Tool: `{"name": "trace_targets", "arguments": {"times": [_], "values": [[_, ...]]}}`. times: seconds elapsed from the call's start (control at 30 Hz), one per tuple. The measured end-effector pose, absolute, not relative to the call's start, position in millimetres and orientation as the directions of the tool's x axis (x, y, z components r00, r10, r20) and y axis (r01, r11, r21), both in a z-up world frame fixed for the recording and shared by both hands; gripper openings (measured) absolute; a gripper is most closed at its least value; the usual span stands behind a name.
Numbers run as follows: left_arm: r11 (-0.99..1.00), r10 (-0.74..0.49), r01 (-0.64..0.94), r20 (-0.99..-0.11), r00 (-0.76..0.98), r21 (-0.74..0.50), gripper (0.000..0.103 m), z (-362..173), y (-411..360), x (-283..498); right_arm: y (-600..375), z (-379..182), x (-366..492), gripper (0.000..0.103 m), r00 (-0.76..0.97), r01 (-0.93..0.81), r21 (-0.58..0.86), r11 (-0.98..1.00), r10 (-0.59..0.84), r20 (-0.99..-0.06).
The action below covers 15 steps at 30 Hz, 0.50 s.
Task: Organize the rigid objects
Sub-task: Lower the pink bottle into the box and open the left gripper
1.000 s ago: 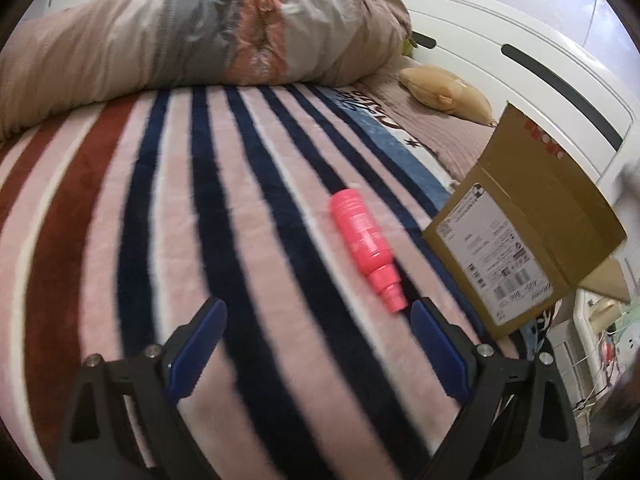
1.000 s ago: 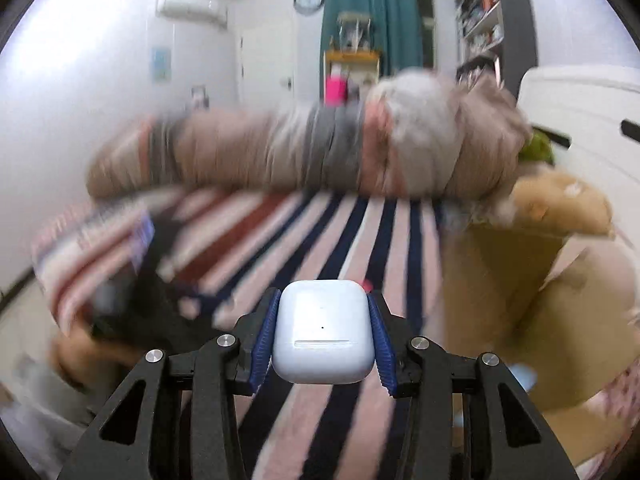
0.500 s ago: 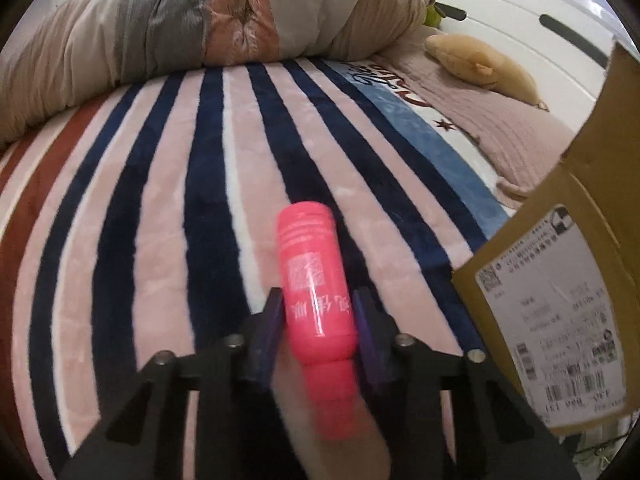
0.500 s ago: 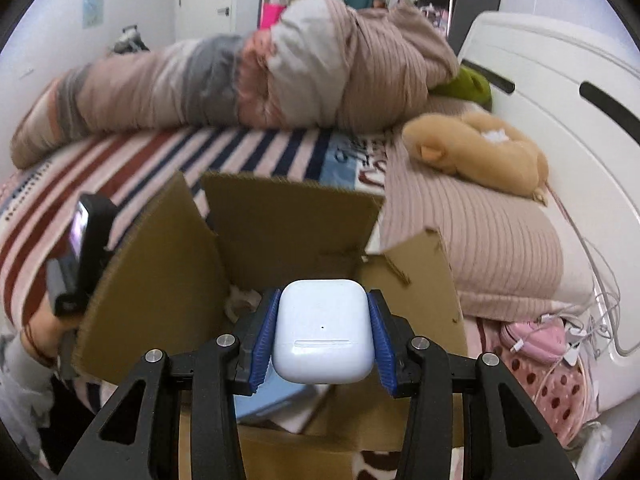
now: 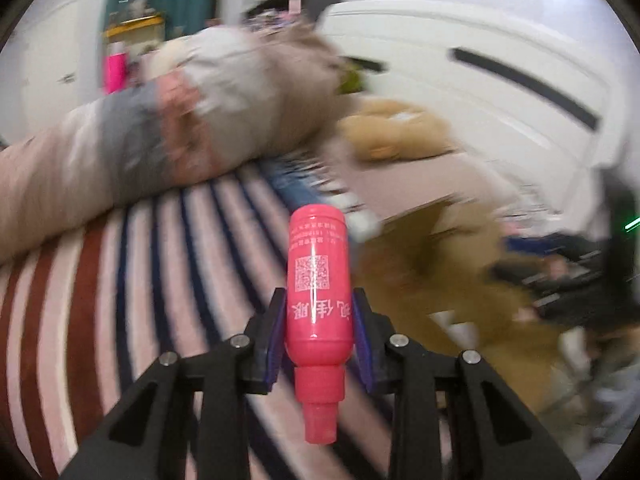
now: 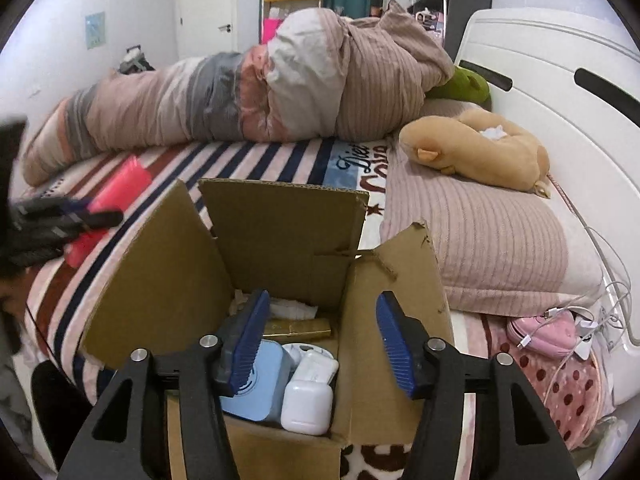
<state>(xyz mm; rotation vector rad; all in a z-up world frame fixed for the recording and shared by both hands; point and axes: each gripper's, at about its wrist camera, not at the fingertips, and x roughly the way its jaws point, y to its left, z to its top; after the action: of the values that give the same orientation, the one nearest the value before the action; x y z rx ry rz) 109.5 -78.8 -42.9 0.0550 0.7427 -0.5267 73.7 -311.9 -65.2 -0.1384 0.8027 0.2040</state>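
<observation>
Right gripper [image 6: 320, 334]: jaws now spread wide, nothing between them. Half a second ago it gripped the white case [image 6: 307, 407]; that case now lies inside the box [image 6: 280, 236], against the near wall, beside a light-blue item [image 6: 256, 384] and other white pieces. Judged: this drop-off is done, one object sorted.

Left gripper [image 5: 319, 334]: clenched on the pink bottle [image 5: 318, 300]. One second ago the bottle lay loose on the striped blanket [image 5: 132, 280] with the jaws wide apart; now it is off the blanket, held mid-body, base pointing forward, cap toward the camera. Left view is motion-blurred, so the hand is in transit. In the right view the bottle shows at the left, over the blanket's left edge, well apart from the box.

Bottle: glossy pink plastic, cylindrical, narrower stepped cap, white QR code and printed characters. Judged rigid; smooth, could slip.

Next, judged: bottle into box.
</observation>
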Motion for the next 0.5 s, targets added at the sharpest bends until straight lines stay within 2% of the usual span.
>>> {"name": "trace_targets", "arguments": {"times": [0.13, 0.4, 0.47, 0.5], "values": [[0.824, -0.475, 0.552, -0.687, 0.549, -0.128, 0.028, -23.9, -128.7, 105.2, -316.4, -66.4, 66.9, 0.053, 0.680, -0.257, -0.027, 0.966, 0.161, -0.715], [0.836, -0.389, 0.542, -0.792, 0.470, -0.088, 0.028, -64.3, -187.5, 127.6, -326.3, -65.3, 56.8, 0.053, 0.692, -0.287, -0.004, 0.958, 0.205, -0.693], [0.838, -0.383, 0.540, -0.794, 0.473, -0.082, 0.034, -66.2, -190.1, 126.2, -327.9, -65.8, 56.0, 0.054, 0.692, -0.289, -0.003, 0.957, 0.207, -0.692], [0.835, -0.389, 0.543, -0.793, 0.469, -0.089, 0.043, -65.4, -191.1, 125.0, -329.0, -66.3, 55.7, 0.054, 0.691, -0.288, -0.001, 0.958, 0.207, -0.692]]}}
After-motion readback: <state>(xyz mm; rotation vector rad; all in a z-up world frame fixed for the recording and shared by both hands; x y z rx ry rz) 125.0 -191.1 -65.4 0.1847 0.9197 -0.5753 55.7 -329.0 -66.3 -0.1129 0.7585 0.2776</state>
